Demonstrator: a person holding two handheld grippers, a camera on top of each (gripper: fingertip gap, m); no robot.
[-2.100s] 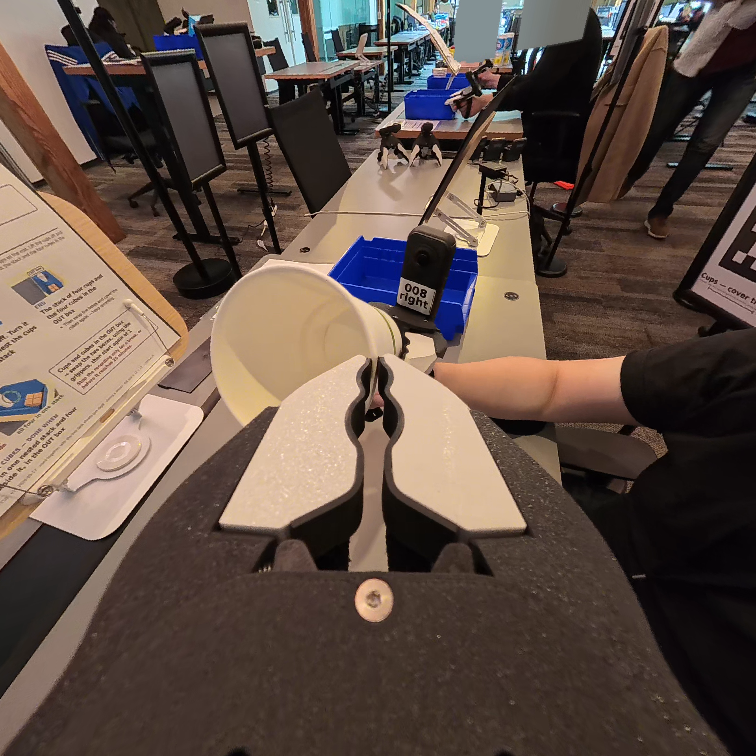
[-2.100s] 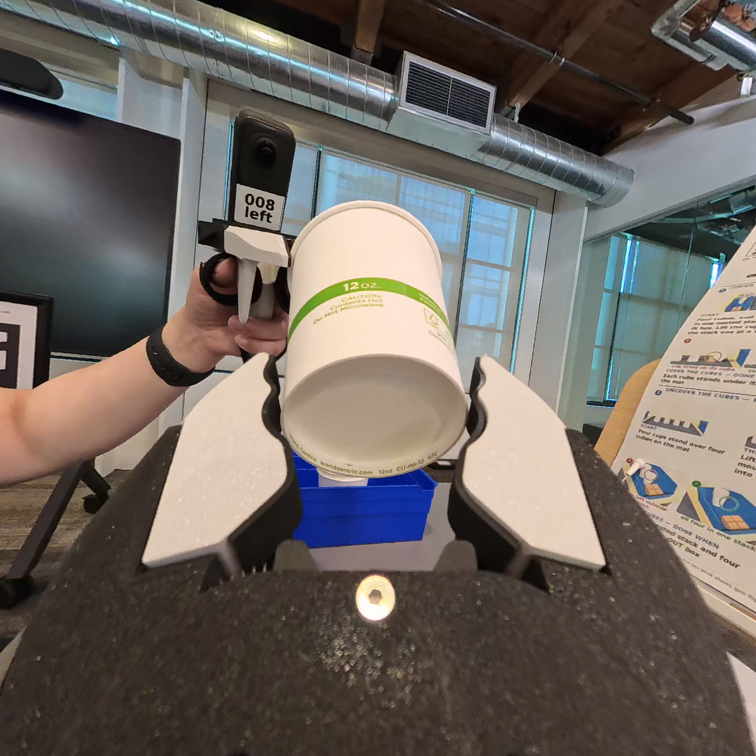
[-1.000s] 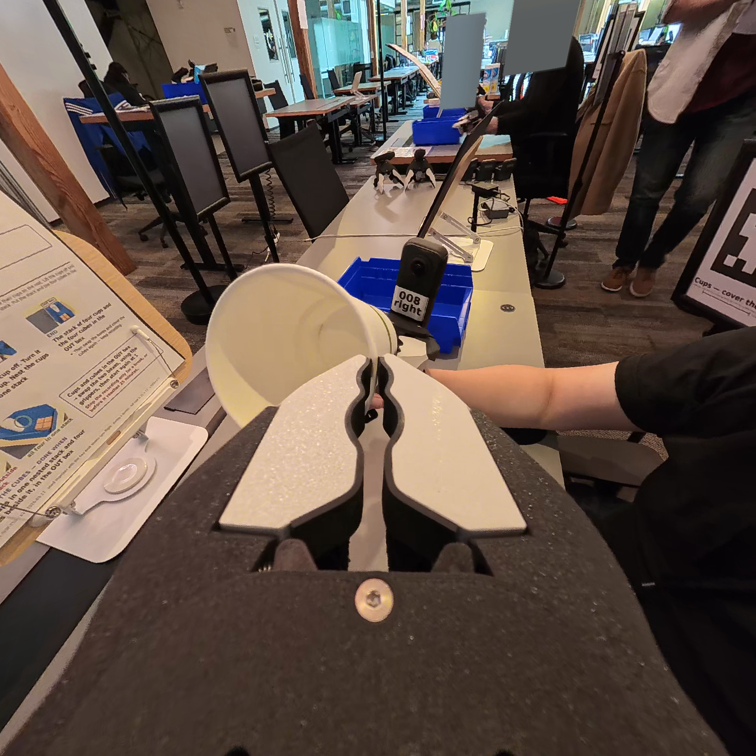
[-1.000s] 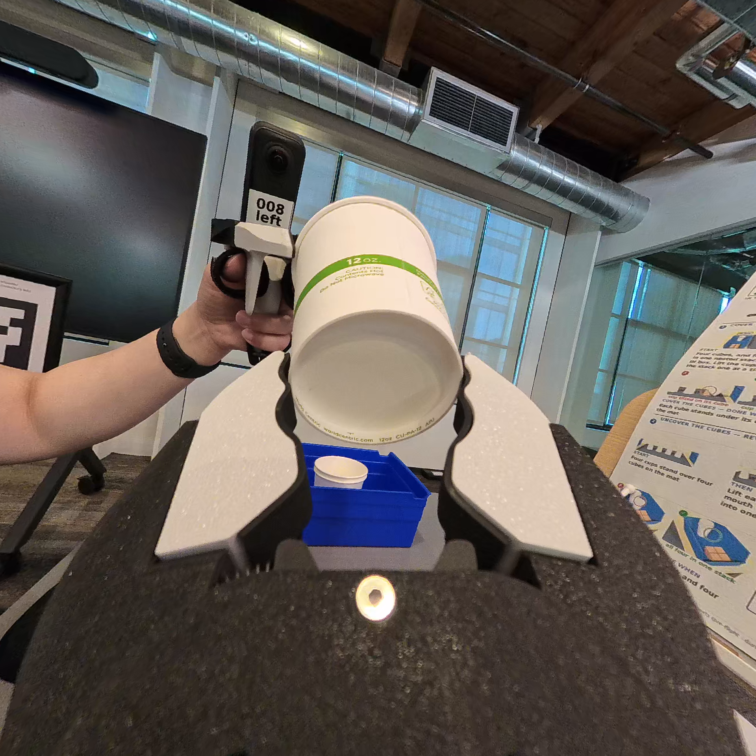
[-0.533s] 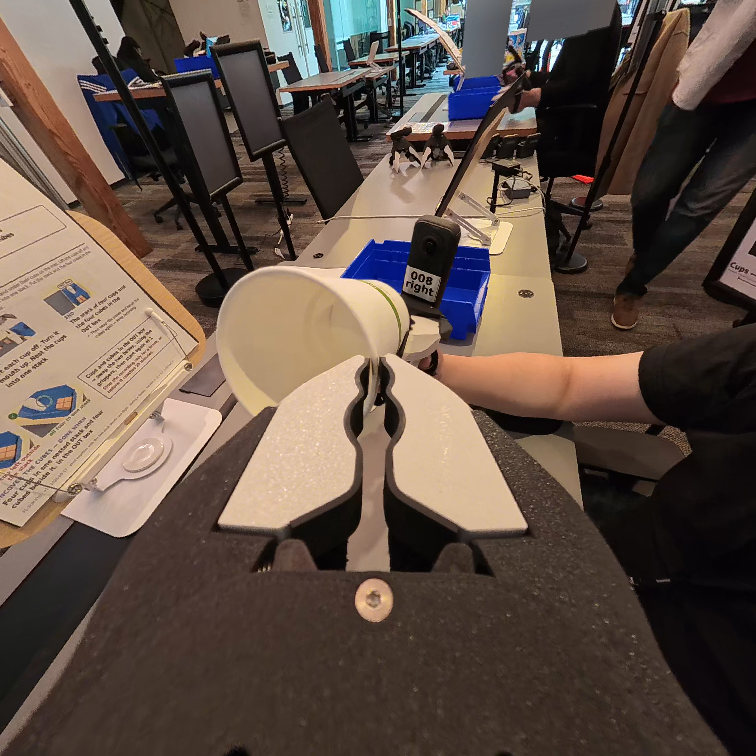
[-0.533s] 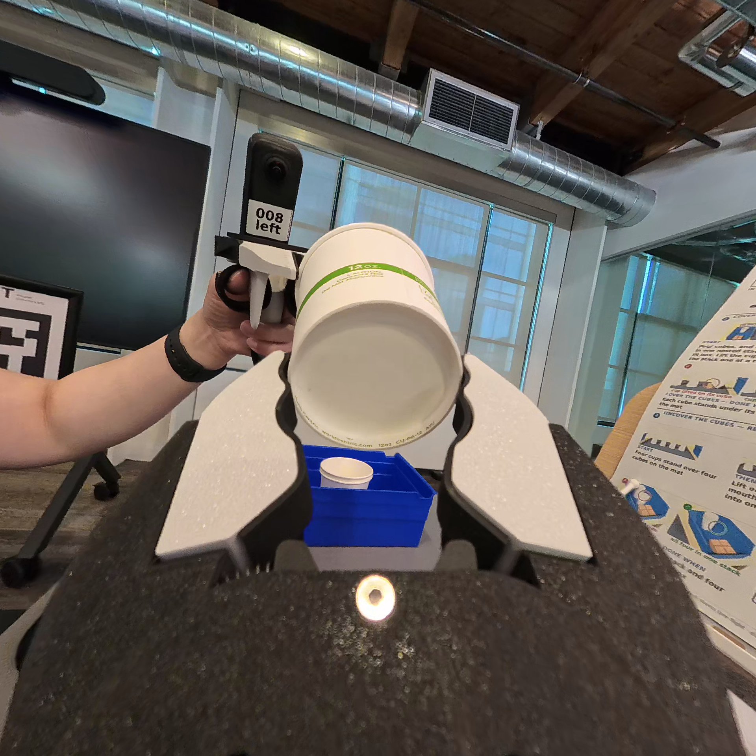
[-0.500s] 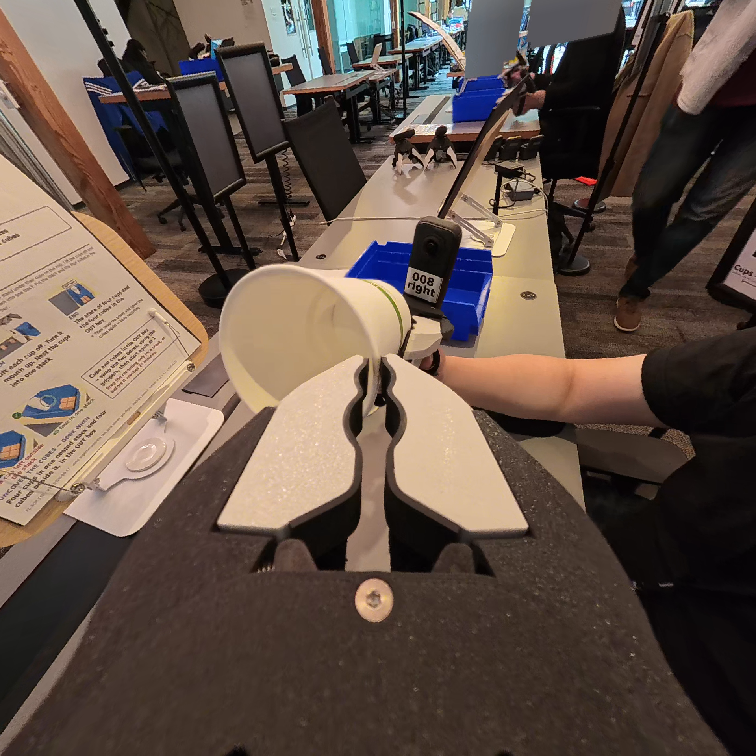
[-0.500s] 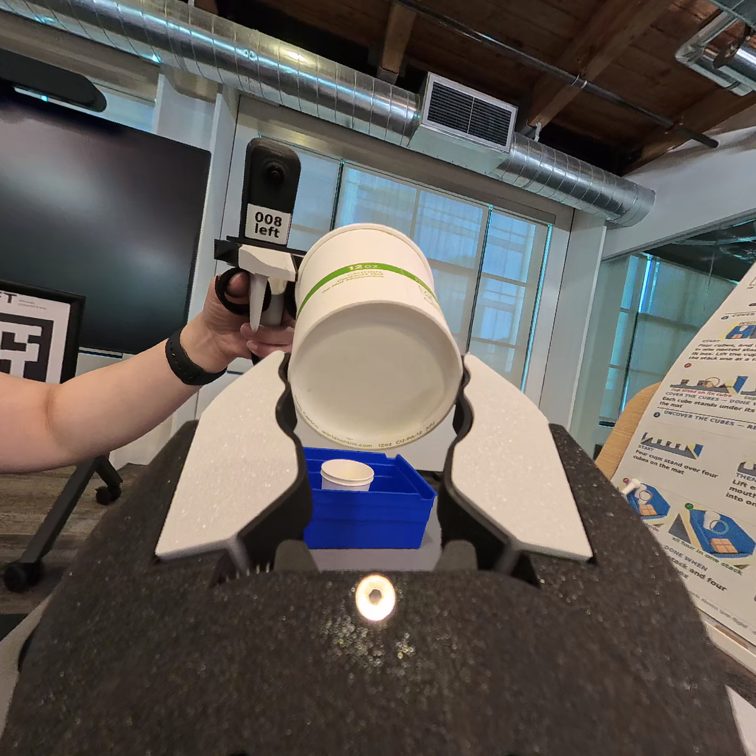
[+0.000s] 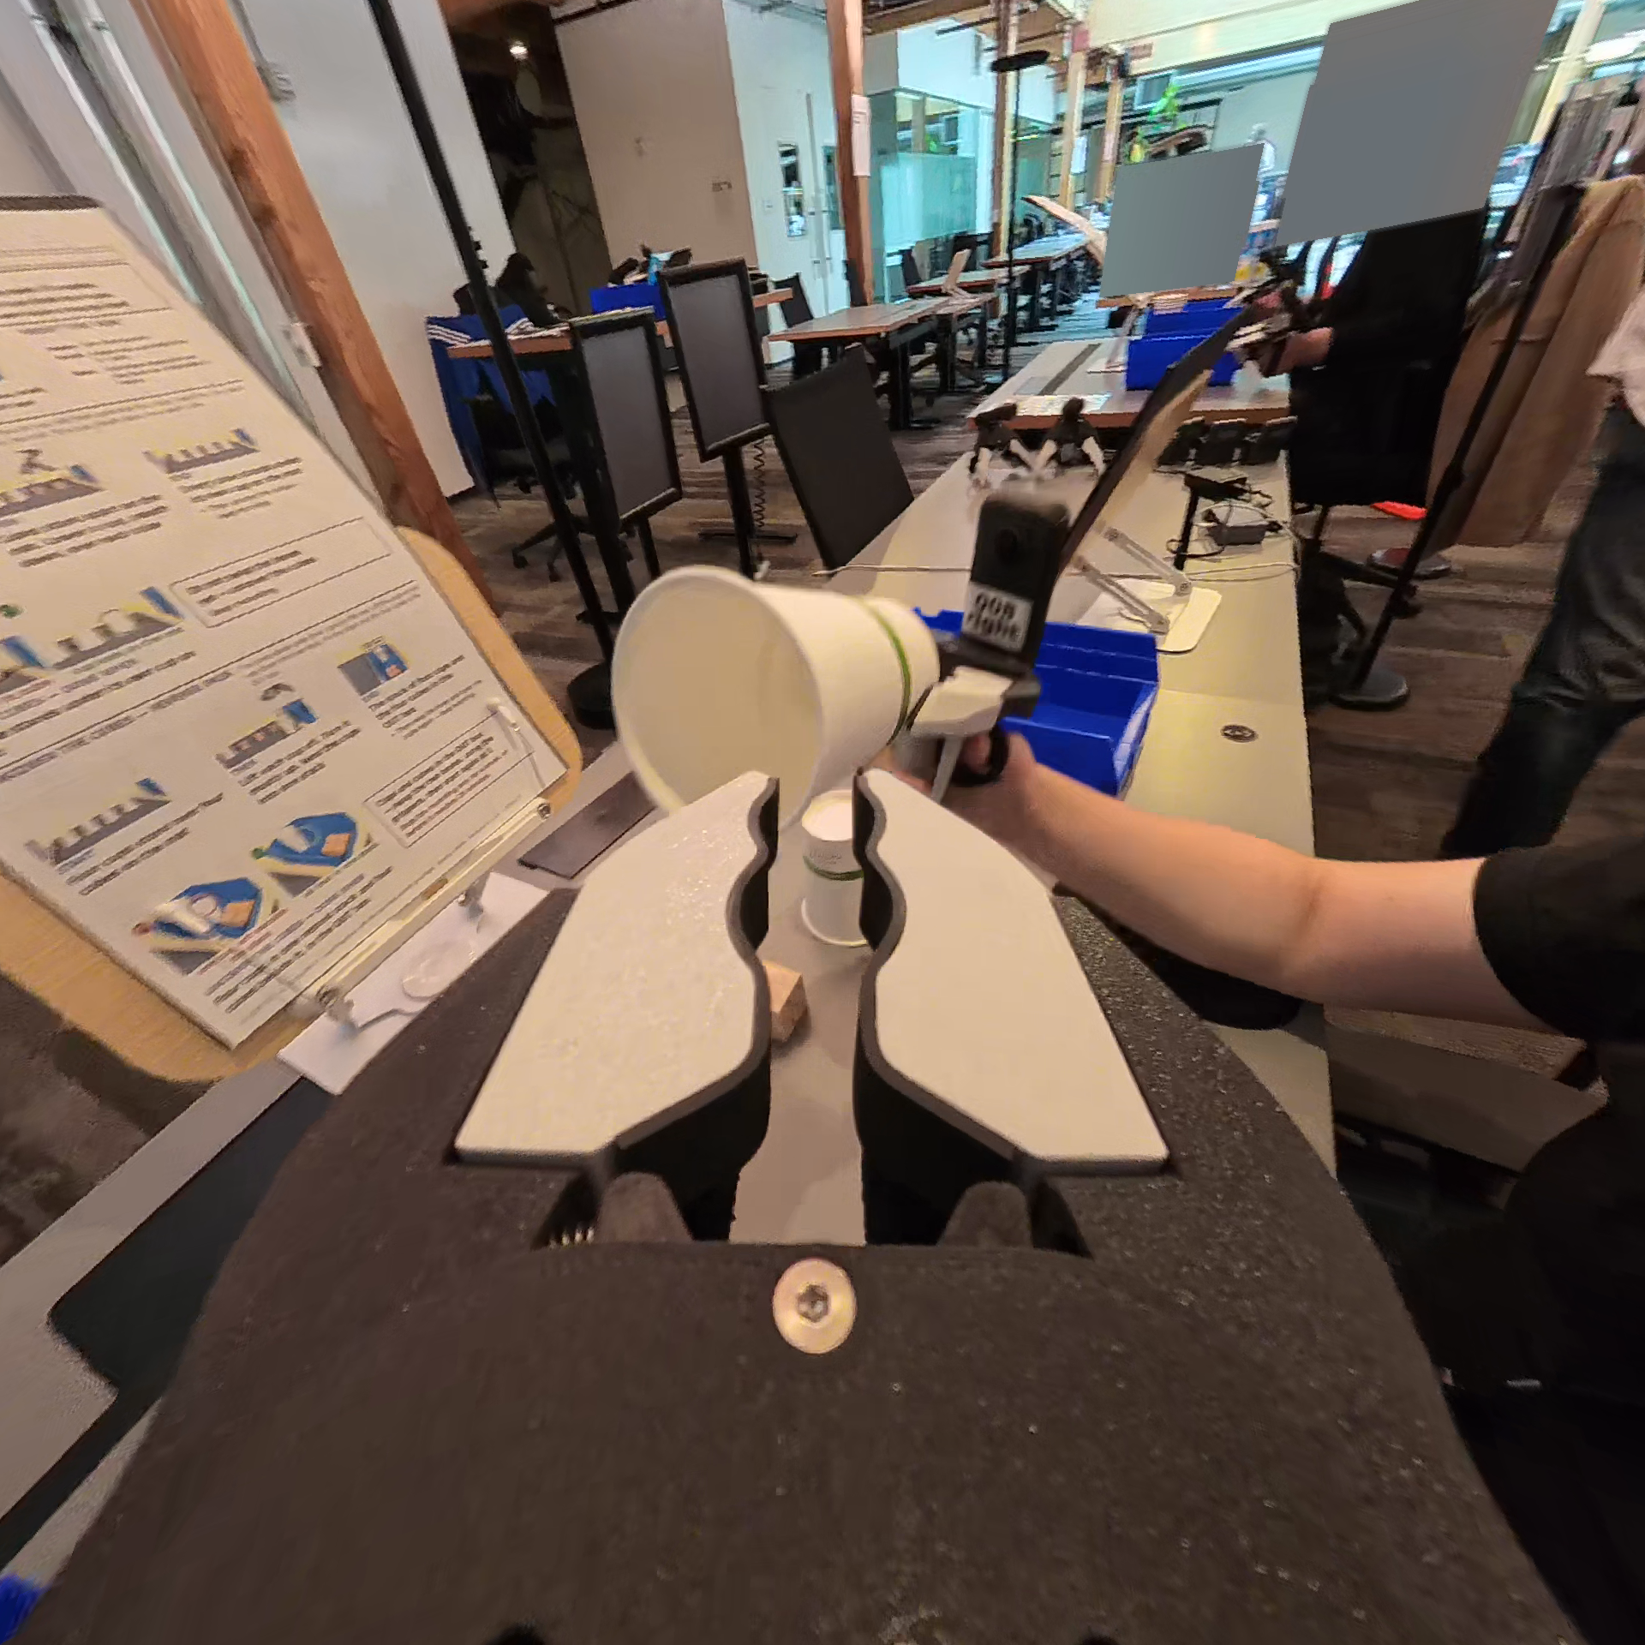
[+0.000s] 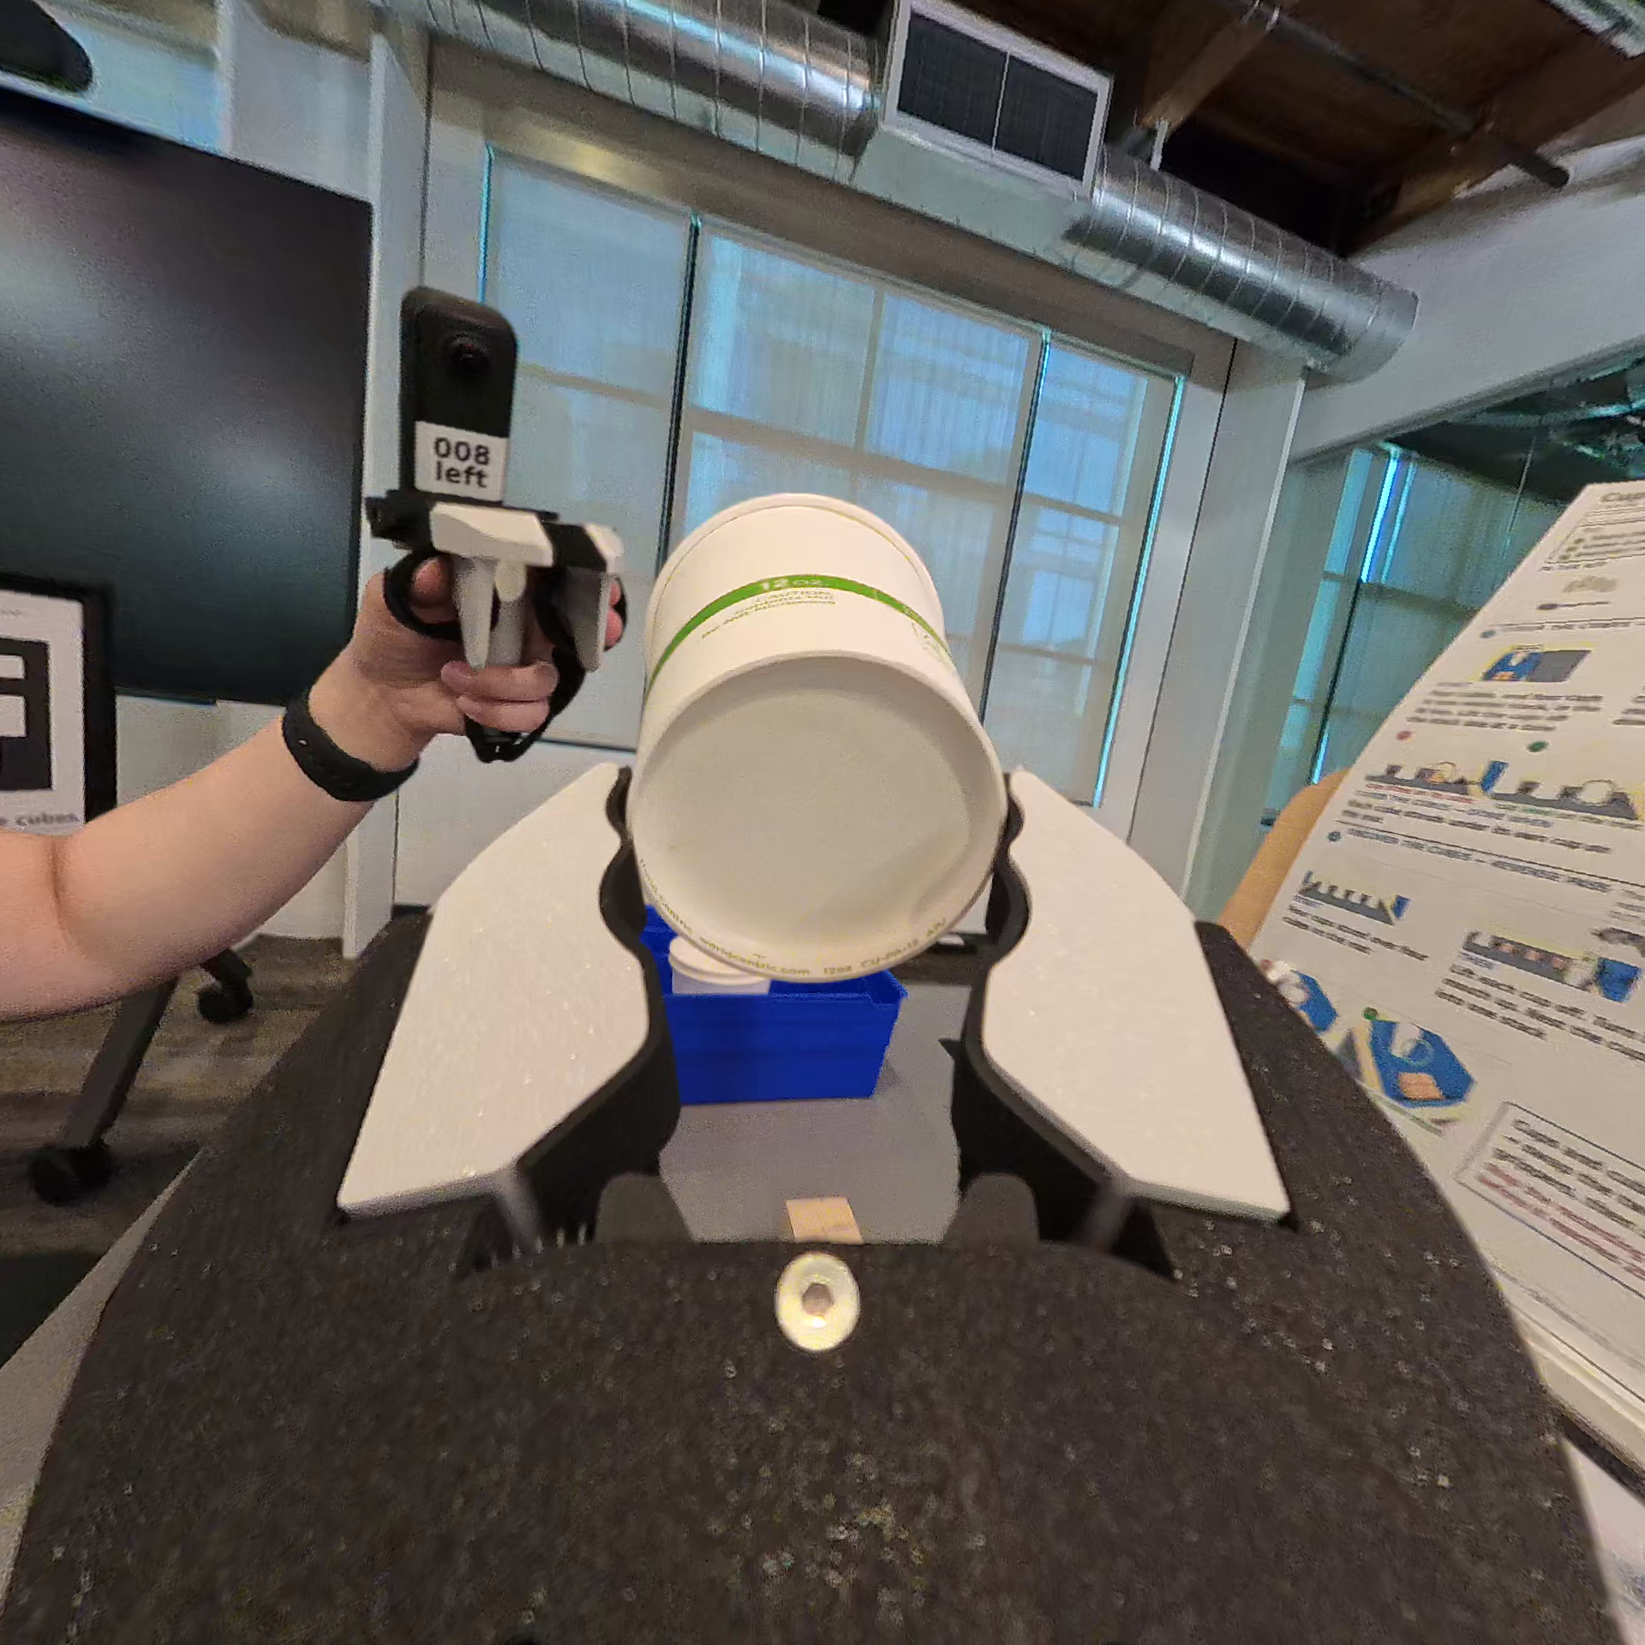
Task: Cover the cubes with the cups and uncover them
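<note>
A white paper cup with a green band (image 10: 801, 757) is held in the air on its side. My right gripper (image 10: 814, 801) is shut on its base end. The cup's open mouth (image 9: 721, 685) faces the left wrist view. My left gripper (image 9: 814, 788) is open and empty, just in front of the cup's lower rim. It also shows in the right wrist view (image 10: 525, 605), apart from the cup. Another white cup (image 9: 832, 881) stands on the table, seemingly mouth down, with a wooden cube (image 9: 788, 1001) near it. The cube also shows below the right gripper (image 10: 823, 1219).
A blue bin (image 10: 783, 1041) on the table holds a white cup (image 10: 712, 966). Another blue bin (image 9: 1086, 703) sits behind the right hand. An instruction board (image 9: 222, 668) stands along the table's edge. A person's legs (image 9: 1584, 623) are at the far right.
My left gripper has let go of the cup's rim, opened and drawn back. The right gripper still holds the cup by its base. The table cup and the cube have come into view.
</note>
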